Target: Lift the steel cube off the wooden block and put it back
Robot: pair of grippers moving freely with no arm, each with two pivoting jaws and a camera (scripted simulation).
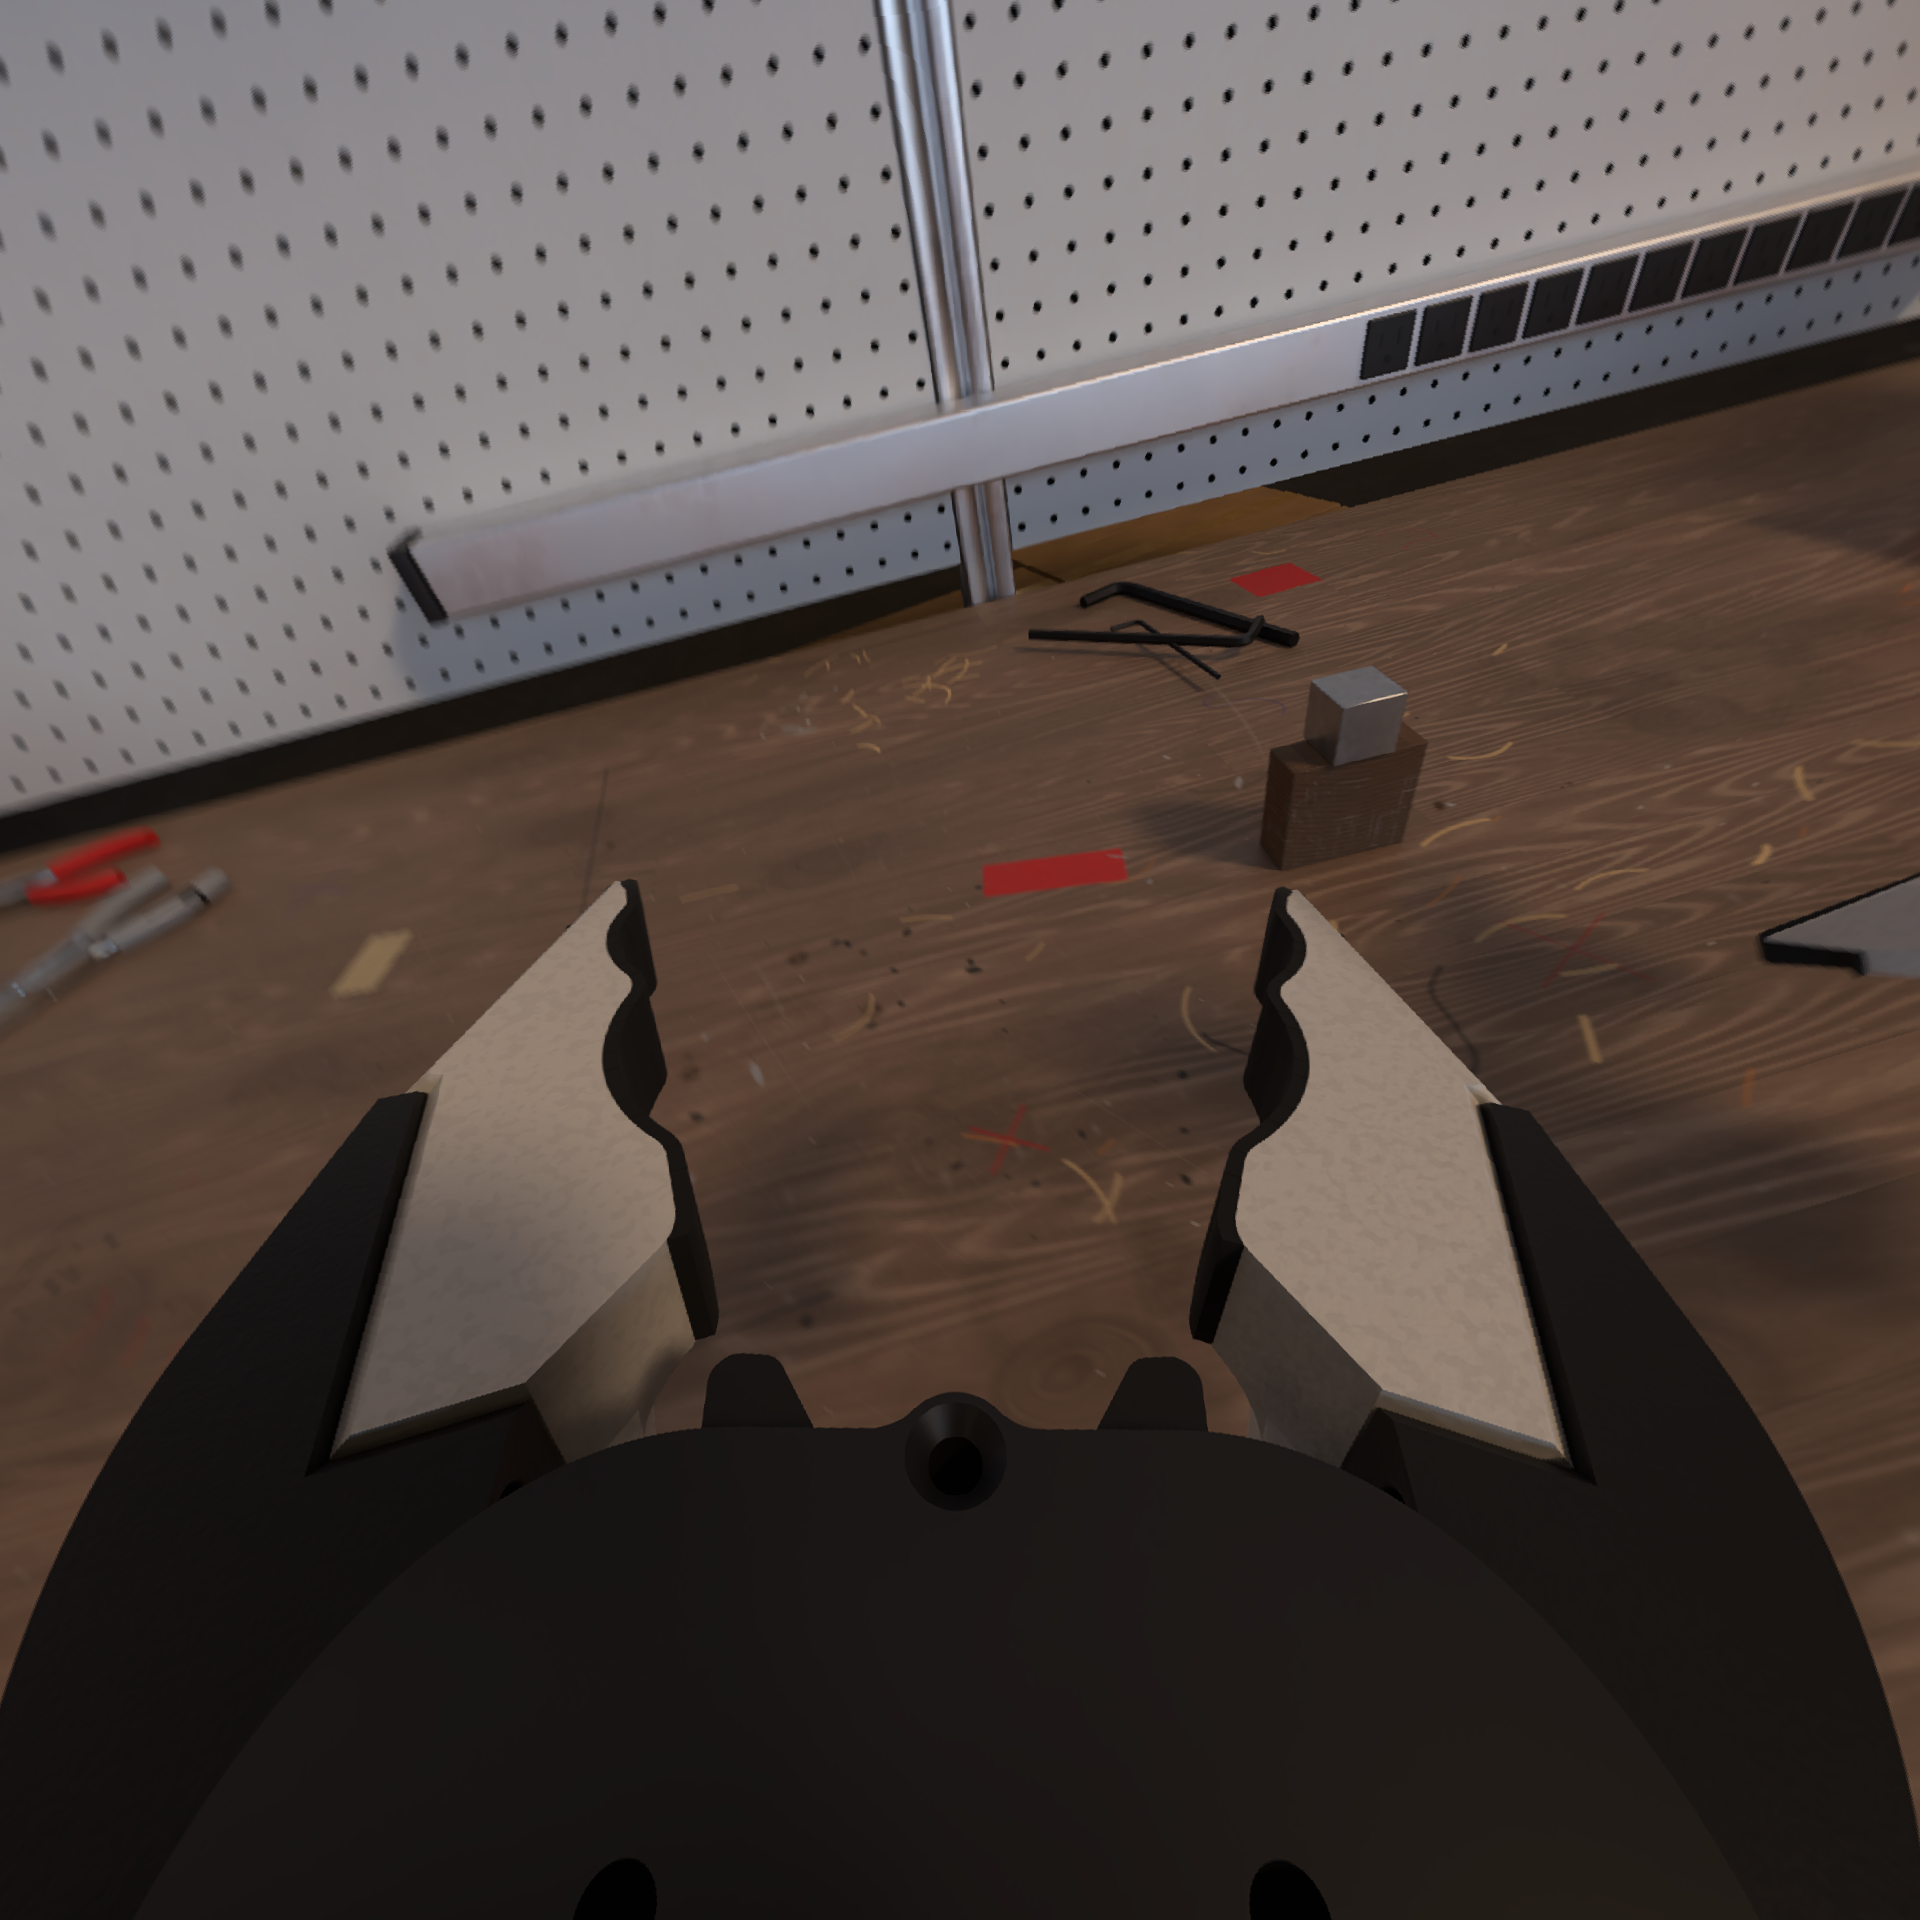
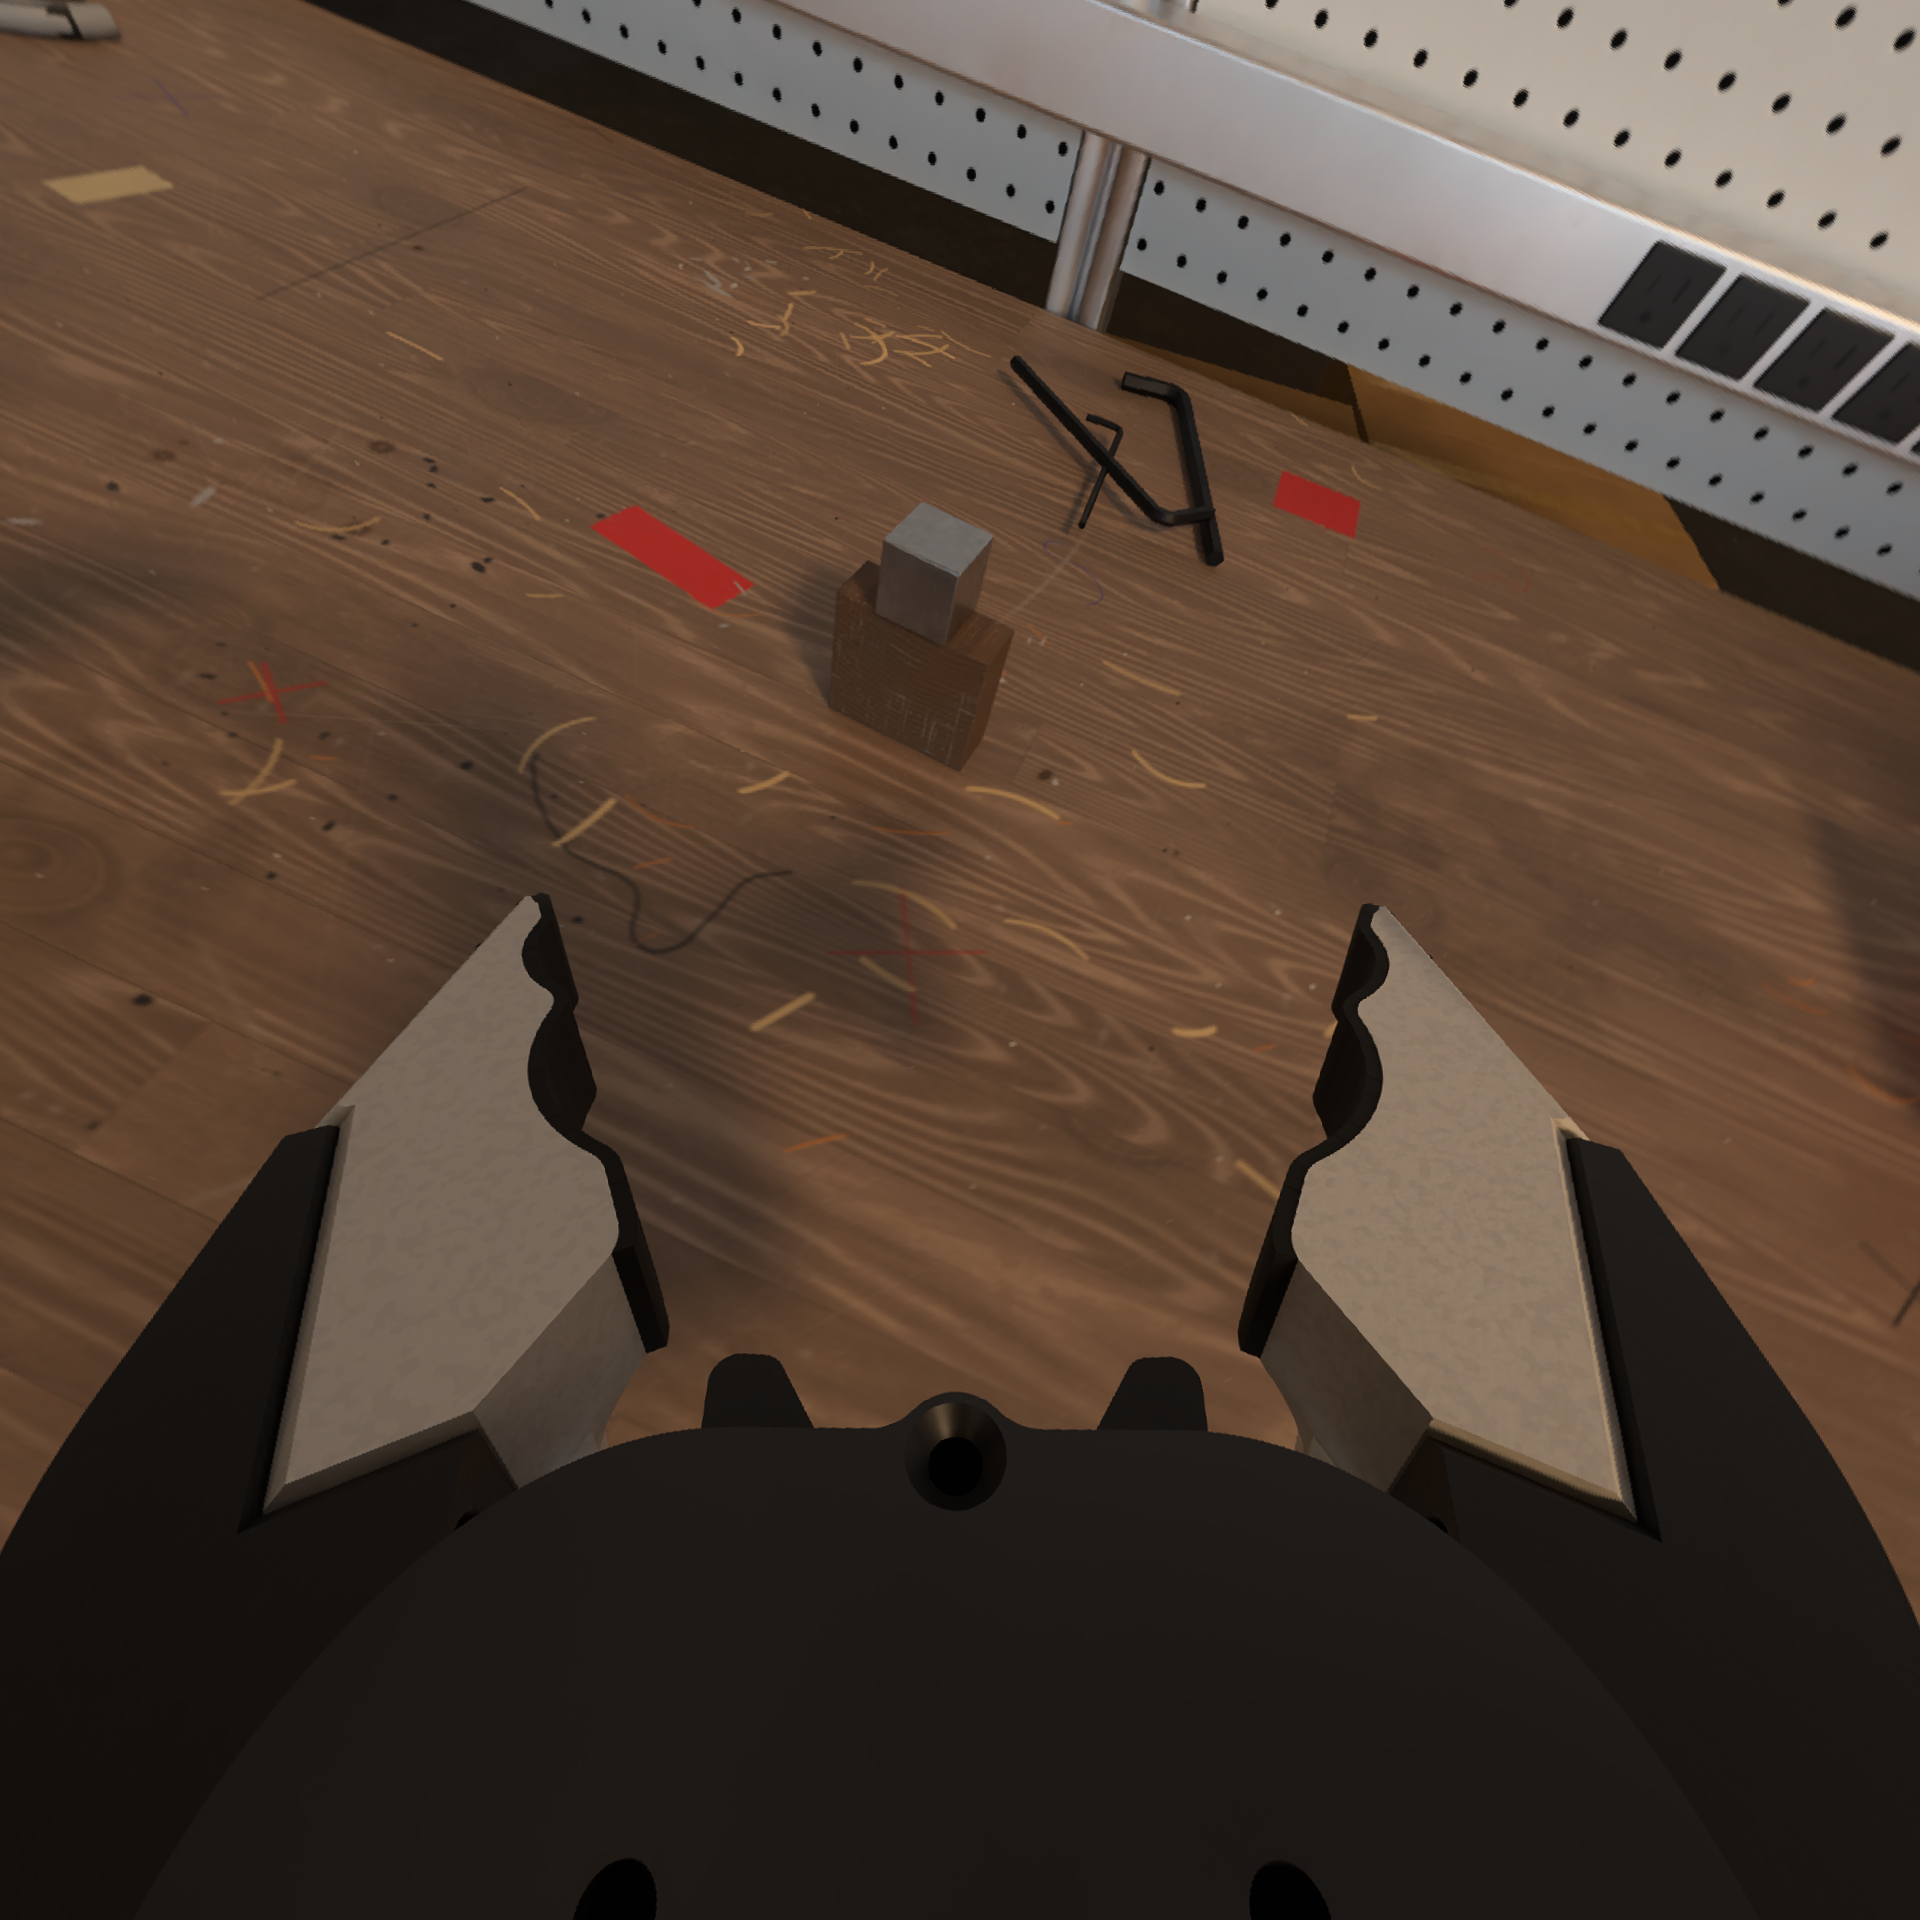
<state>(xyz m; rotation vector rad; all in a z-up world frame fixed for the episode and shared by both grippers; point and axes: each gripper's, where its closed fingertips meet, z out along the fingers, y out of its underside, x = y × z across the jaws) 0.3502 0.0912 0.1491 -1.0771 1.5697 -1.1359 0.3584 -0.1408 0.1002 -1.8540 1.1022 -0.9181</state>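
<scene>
A small grey steel cube [image 1: 1354, 715] sits on top of a dark wooden block [image 1: 1340, 805] on the wooden bench. In the left wrist view they lie ahead and to the right of my left gripper [image 1: 956, 902], which is open and empty. In the right wrist view the steel cube [image 2: 930, 571] on the wooden block [image 2: 914, 681] stands straight ahead of my right gripper [image 2: 956, 920], which is open and empty, well short of the block.
Black hex keys [image 1: 1164, 623] [image 2: 1132, 457] lie behind the block near a metal post [image 1: 961, 312]. Red tape patches [image 1: 1055, 871] [image 2: 670, 554] mark the bench. Red-handled pliers and metal tools [image 1: 94, 904] lie at the left. A pegboard wall [image 1: 416, 312] with a rail stands behind. A grey plate edge [image 1: 1849, 935] shows at the right.
</scene>
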